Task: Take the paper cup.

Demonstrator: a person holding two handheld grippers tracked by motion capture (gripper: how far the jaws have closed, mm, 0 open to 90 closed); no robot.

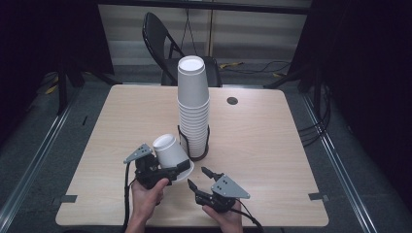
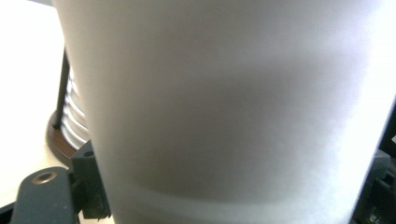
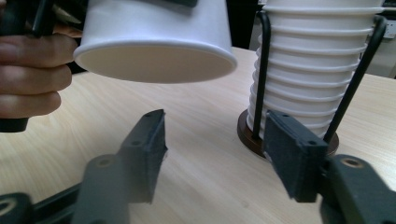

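- Left gripper [image 1: 176,171]: at 7 o'clock from the table's [image 1: 272,145] centre in the high view, closed around a single white paper cup [image 1: 170,151]; jaws pressed against the cup wall near the rim.
- Single cup: carried upside down and tilted, base towards 11 o'clock, open mouth towards 5 o'clock, lifted off the tabletop; just beside the holder's foot, at 8 o'clock from it. In the left gripper view, cup wall [image 2: 233,116] directly against the camera, blurred.
- Same cup in the right gripper view [image 3: 156,35]: at 11 o'clock, mouth facing down and slightly forward, clear air between rim and wood.
- Right gripper [image 1: 200,178]: at 6 o'clock from the table's centre, jaws spread wide, nothing between them; tips aimed towards 11 o'clock, at the held cup, near but apart from it. Pads [image 3: 152,140] seen well separated in its own view.
- Stack of cups [image 1: 193,104]: upright, inverted, near the table's centre, seated in a dark wire holder [image 1: 197,156] with a round brown foot; seen at 2 o'clock in the right gripper view [image 3: 313,70].
- Folding chair [image 1: 160,39]: beyond the table's far edge, at 12 o'clock.
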